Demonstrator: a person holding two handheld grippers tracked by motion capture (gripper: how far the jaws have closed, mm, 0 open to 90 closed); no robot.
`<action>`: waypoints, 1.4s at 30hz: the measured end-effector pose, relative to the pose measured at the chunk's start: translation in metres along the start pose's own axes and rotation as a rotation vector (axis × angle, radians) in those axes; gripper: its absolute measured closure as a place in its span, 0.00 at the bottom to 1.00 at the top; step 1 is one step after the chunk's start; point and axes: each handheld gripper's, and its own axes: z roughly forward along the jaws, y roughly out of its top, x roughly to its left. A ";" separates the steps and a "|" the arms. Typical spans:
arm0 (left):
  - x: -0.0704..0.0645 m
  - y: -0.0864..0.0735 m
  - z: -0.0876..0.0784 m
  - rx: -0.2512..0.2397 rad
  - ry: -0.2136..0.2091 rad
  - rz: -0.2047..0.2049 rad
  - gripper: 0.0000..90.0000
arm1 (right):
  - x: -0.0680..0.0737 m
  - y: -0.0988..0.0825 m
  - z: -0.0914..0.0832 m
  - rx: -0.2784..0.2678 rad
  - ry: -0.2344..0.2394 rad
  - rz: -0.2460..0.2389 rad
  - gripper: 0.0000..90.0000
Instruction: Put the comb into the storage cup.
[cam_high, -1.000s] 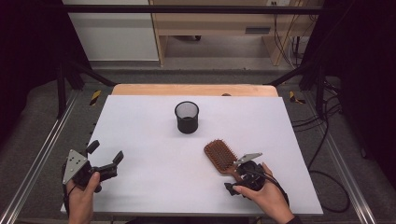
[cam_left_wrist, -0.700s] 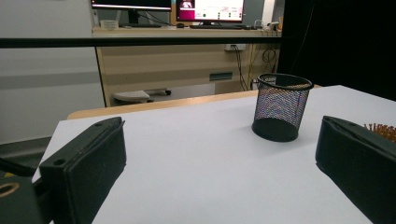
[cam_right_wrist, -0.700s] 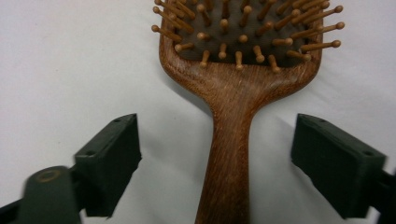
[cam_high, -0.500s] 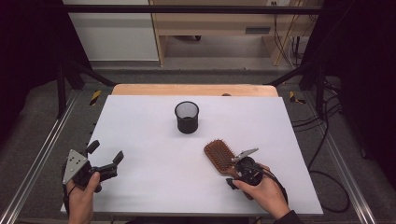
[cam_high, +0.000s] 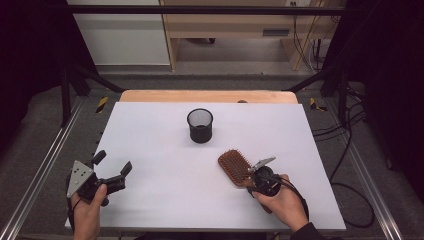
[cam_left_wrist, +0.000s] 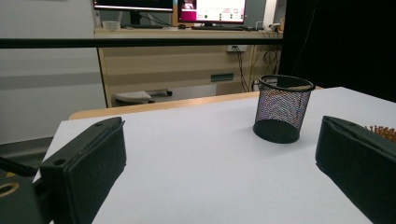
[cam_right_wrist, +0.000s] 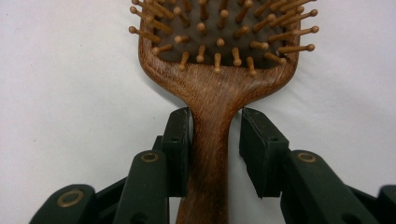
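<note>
**A:** Right, status on the right claw (cam_right_wrist: 215, 140)?

**B:** Down on the white tabletop (cam_high: 165, 200), jaws straddling the neck of the wooden paddle hairbrush (cam_right_wrist: 212, 88). They've just been closing in with the handle between them. In the right gripper view the left pad looks to be touching the handle; the right pad is still off it, with a sliver of tabletop showing in the gap. So not clamped yet, call it open around the handle.

**A:** Brush position?

**B:** Flat on the tabletop, bristles up. In the high view the hairbrush (cam_high: 235, 166) sits right of centre on the near half, head angled away and to the left, handle running back under the right claw (cam_high: 256, 179). The person's hand is wrapped around the gripper body behind it.

**A:** Left side?

**B:** Left claw (cam_high: 111, 169) is near the front left corner of the tabletop, jaws spread wide, nothing between them. It's well apart from the brush. Its own view looks level across the tabletop, both black jaws at the picture edges.

**A:** Anything else on the surface?

**B:** Black mesh pen cup (cam_high: 200, 125), upright, around the middle, on the far side of the brush and clear of it. From the left gripper view the pen cup (cam_left_wrist: 283, 108) stands between the jaws farther off, and I can't see anything inside it.
</note>
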 end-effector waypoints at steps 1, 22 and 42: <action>0.000 0.000 0.000 0.000 -0.001 0.000 0.02 | 0.000 0.000 0.000 0.003 -0.002 -0.005 0.71; -0.006 0.002 0.000 0.000 -0.011 0.011 0.02 | -0.014 0.000 -0.002 -0.084 0.027 -0.016 0.81; -0.039 0.029 0.008 0.001 -0.143 0.009 0.03 | -0.028 0.018 -0.022 -0.471 0.079 -0.003 0.81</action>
